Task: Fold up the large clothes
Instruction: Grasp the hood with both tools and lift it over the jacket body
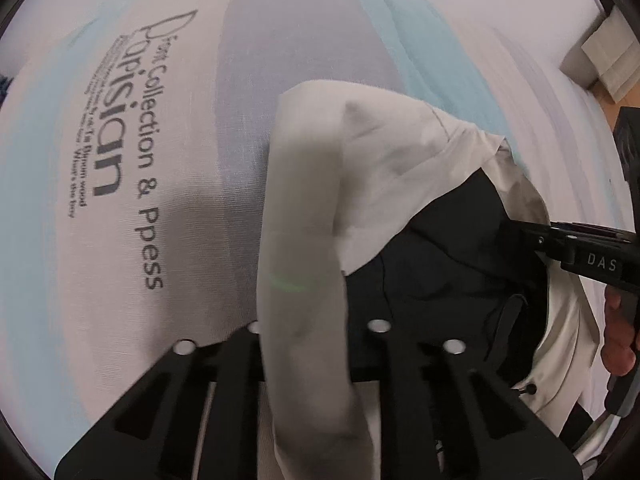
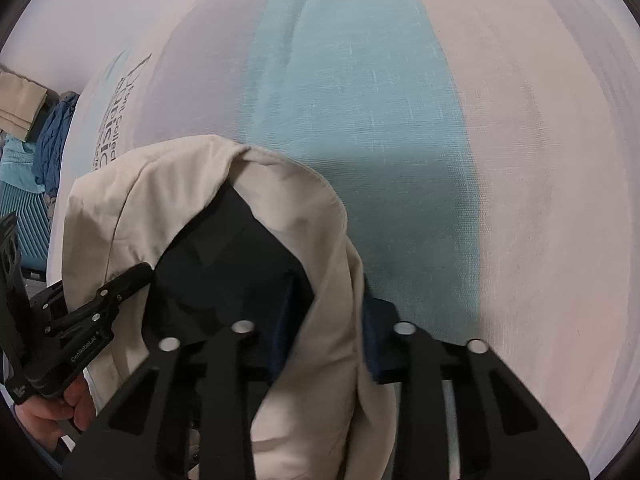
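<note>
A cream jacket with a dark navy lining [image 1: 360, 168] hangs lifted above the printed sheet. My left gripper [image 1: 316, 328] is shut on a cream fold of it that runs between the fingers. My right gripper [image 2: 324, 328] is shut on another cream fold [image 2: 320, 264] with the dark lining beside it. The right gripper also shows in the left wrist view [image 1: 532, 236], clamped on the jacket's edge at the right. The left gripper also shows in the right wrist view [image 2: 140, 272], at the jacket's left edge. The jacket's lower part is hidden behind the fingers.
A bed sheet [image 1: 120, 240] in white, pale blue and grey bands with printed lettering lies below. A pile of blue and beige clothes [image 2: 40, 128] sits off the bed's left. A cardboard box [image 1: 604, 56] stands on a wooden floor at the upper right.
</note>
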`<state>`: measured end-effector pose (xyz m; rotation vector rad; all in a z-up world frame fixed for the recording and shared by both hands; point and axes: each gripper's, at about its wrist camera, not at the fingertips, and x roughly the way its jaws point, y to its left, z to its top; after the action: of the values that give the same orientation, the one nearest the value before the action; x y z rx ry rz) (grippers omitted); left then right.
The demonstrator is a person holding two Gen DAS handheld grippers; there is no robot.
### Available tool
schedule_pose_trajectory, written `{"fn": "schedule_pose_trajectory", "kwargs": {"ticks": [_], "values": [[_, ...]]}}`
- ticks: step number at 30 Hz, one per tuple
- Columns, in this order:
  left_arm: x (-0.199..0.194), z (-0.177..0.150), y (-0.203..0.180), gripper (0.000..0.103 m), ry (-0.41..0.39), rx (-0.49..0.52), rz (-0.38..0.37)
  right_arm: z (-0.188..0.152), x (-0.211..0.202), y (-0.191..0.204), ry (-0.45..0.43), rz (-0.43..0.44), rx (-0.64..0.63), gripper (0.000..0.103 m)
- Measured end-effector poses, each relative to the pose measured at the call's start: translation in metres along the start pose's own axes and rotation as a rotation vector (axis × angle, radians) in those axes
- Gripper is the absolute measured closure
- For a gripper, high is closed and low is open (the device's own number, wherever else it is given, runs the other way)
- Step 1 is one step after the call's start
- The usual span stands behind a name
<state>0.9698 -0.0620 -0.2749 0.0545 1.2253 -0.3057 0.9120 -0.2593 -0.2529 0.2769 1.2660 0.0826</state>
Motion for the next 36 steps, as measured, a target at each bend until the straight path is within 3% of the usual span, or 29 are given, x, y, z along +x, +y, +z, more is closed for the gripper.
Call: {"fn": "schedule_pose_trajectory", "kwargs": {"ticks": [3,11,16,19,29,36], "values": [[-0.018,-0.002,-0.001,0.097,-0.030,0.008,0.004,-0.006,-0.023,0.011,-0.058,-0.014,-0.007,0.088],[-0.091,-0.026,-0.020,0.097,-0.134,0.062,0.040,-0.042,-0.093,0.046,-0.225,-0.114,-0.122,0.091],[-0.142,-0.047,-0.040,0.097,-0.234,0.075,0.068,-0.083,-0.144,0.073,-0.374,-0.214,-0.228,0.092],[-0.166,-0.064,-0.046,0.097,-0.282,0.089,0.088,-0.112,-0.171,0.081,-0.433,-0.230,-0.262,0.092],[-0.229,-0.147,-0.069,0.097,-0.389,0.125,0.141,-0.203,-0.219,0.095,-0.503,-0.231,-0.301,0.094],[-0.260,-0.224,-0.091,0.096,-0.455,0.150,0.210,-0.275,-0.231,0.103,-0.516,-0.261,-0.336,0.096]]}}
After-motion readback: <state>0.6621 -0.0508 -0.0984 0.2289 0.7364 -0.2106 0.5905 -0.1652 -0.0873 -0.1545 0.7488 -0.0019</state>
